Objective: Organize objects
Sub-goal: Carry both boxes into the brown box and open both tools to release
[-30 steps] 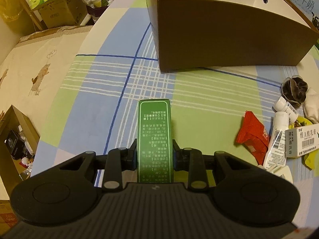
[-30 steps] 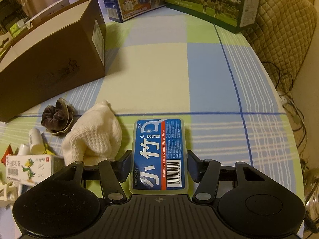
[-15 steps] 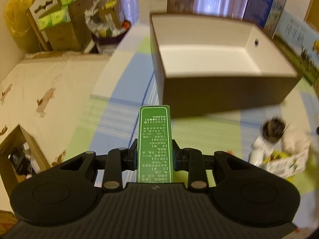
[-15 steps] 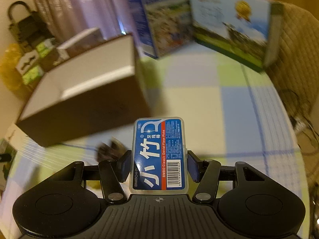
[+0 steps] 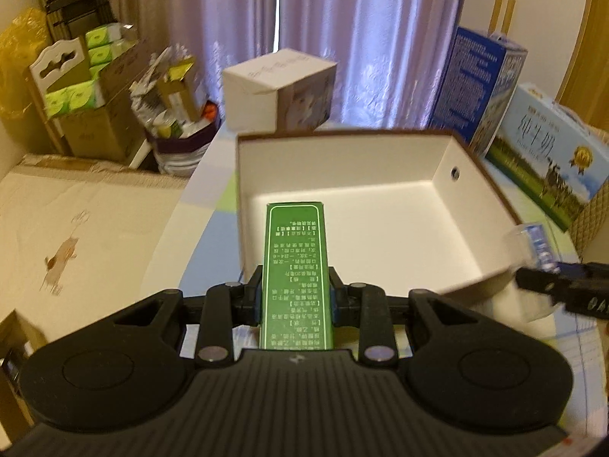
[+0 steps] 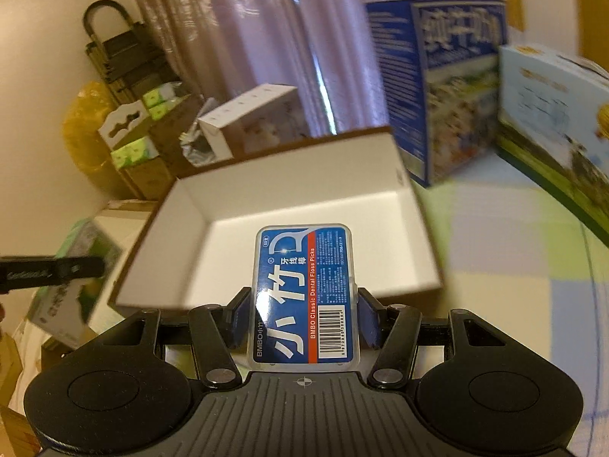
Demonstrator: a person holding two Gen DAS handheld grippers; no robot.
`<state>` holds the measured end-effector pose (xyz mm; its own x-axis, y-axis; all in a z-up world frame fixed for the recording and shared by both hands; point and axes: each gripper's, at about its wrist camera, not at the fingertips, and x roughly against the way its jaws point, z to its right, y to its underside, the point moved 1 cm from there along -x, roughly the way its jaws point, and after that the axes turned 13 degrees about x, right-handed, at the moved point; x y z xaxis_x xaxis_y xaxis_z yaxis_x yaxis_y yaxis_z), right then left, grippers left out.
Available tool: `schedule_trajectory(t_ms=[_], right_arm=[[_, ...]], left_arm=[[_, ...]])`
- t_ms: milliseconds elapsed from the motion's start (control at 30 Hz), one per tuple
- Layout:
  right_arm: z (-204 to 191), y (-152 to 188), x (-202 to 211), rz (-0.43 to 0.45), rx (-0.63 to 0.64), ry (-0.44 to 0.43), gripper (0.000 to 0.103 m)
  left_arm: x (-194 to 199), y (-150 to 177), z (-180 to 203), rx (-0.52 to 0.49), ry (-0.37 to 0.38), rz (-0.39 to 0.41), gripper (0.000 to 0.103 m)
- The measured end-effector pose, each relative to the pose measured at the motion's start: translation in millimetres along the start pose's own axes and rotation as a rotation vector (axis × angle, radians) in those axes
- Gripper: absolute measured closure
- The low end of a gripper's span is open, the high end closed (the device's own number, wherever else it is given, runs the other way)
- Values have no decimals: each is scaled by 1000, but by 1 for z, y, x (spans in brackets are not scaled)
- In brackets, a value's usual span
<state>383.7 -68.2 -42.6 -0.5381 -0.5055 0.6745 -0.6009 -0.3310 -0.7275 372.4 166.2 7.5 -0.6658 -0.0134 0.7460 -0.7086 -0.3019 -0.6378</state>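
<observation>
Left gripper (image 5: pixel 295 297) is clamped on the green box (image 5: pixel 295 270), long axis pointing out over the open brown box (image 5: pixel 475 160), and the right gripper (image 6: pixel 302 318) grips the floss case (image 6: pixel 304 293) lengthwise toward it too; a second ago both sat low near the tablecloth (image 6: pixel 514 266).

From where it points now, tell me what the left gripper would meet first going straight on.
Probably the white inside floor of the open box. The left gripper, shut on the green carton, aims down over the near wall; depth is unclear, so the carton's tip may clip that wall.
</observation>
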Motion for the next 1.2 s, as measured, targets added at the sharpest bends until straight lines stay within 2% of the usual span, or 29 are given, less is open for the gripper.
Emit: schedule_trajectory(t_ms=[133, 400, 767, 933, 967, 1000, 1067, 1167, 1200], right_arm=[[-5, -19, -23, -5, 17, -3, 49], [5, -37, -70, -63, 9, 39, 49], [19, -22, -113, -177, -1, 78, 49], [23, -19, -120, -193, -9, 80, 49], [23, -19, -121, -193, -13, 78, 49], [24, -19, -121, -190, -15, 78, 49], [25, -20, -121, -179, -26, 82, 49], [30, -22, -119, -155, -84, 57, 49], [31, -23, -117, -143, -105, 50, 49]], left_arm=[[-22, -23, 18, 21, 40, -13, 77], [-76, -55, 53, 55, 56, -42, 78], [-156, -33, 69, 96, 65, -175, 77], [-172, -29, 72, 118, 104, -188, 77], [-171, -30, 71, 122, 113, -188, 74], [-171, -32, 70, 125, 119, -192, 61], [-169, -35, 66, 129, 118, -185, 46], [-163, -39, 60, 111, 102, -170, 43], [-161, -41, 57, 103, 97, -168, 40]])
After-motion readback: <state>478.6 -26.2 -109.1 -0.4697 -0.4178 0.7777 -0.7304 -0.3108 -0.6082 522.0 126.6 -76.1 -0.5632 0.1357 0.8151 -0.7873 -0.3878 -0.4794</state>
